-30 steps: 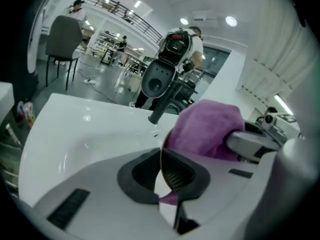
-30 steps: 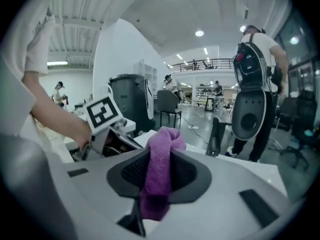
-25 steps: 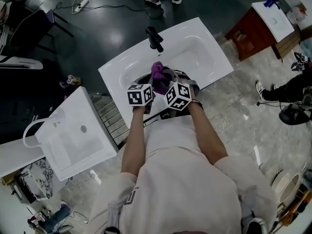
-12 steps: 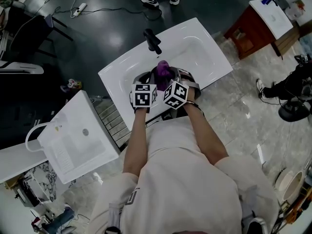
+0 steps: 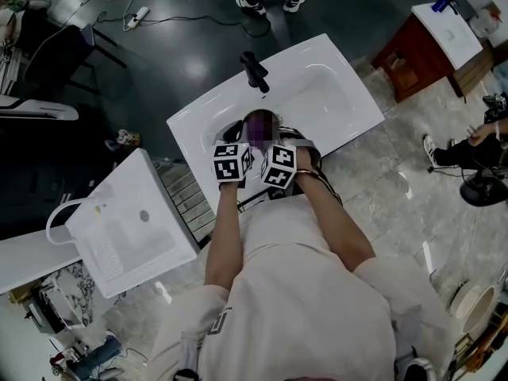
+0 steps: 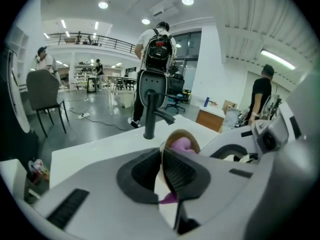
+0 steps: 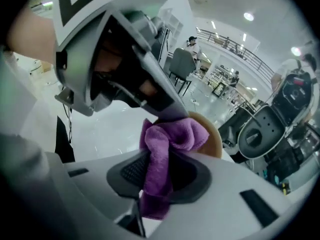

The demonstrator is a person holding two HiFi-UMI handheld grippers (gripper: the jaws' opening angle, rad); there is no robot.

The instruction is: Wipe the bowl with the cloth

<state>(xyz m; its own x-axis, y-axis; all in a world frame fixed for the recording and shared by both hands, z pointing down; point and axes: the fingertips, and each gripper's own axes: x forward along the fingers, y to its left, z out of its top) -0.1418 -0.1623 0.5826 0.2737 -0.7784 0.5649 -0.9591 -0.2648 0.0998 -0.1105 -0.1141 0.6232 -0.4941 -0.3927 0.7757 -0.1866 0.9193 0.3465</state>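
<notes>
Bowl (image 6: 183, 131) is held up over the near side of the white sink (image 5: 333, 94), with the left claw (image 6: 162, 156) clamped on its rim wall and its opening facing the right claw (image 7: 160, 169). The right claw is pinched on the purple cloth (image 7: 167, 139), whose wad pokes past the tips into the bowl's cavity, looks touching. The bowl sits dead ahead of the right claw, so the right does the wiping. Next is probably a sweep round the inside while the left holds firm.

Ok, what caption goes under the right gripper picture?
Right gripper clamping a purple cloth, its bunched end in the tan bowl.
</notes>
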